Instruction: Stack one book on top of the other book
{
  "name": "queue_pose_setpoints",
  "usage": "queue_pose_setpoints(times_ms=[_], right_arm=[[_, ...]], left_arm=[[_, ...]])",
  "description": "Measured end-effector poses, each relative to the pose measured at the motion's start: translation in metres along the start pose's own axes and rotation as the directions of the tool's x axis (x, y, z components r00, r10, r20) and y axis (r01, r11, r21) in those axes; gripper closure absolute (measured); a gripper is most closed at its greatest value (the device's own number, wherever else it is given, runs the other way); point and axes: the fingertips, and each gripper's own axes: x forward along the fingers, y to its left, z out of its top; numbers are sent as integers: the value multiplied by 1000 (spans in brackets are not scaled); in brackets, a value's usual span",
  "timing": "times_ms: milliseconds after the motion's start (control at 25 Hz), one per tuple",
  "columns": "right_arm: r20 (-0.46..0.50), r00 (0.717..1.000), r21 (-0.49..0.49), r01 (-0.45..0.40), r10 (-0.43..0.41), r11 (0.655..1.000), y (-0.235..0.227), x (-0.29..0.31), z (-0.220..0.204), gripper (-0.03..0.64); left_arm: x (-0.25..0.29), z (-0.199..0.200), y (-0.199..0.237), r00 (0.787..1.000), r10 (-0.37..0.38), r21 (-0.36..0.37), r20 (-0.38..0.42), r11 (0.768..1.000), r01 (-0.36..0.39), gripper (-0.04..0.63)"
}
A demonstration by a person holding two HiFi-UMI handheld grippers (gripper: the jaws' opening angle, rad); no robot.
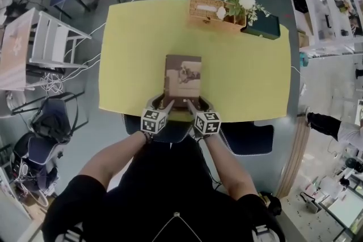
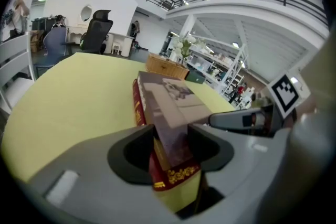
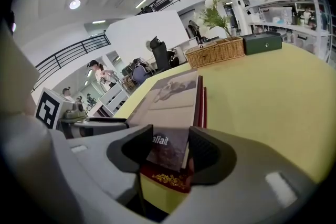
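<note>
now | yellow table (image 1: pixel 249 76) in open office | left tool (image 1: pixel 163 103), right tool (image 1: pixel 191 103) both grasp grey book (image 1: pixel 183 79) atop red book (image 2: pixel 138 106)

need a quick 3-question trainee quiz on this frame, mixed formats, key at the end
1. True or false: the left gripper and the right gripper are both shut on the grey-brown book.
2. What colour is the lower book? A green, B red, C blue.
3. Fill in: the wicker basket stands at the table's ____ edge (near or far from the person).
Key: 1 true; 2 B; 3 far.
</note>
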Motion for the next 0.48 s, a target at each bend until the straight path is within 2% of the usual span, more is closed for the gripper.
queue_pose_setpoints(times_ms=[480], right_arm=[[-36, 999, -2, -23, 23, 1000, -2, 4, -9, 405]], left_arm=[[3, -7, 2, 1000, 4, 14, -24, 1000, -4, 380]])
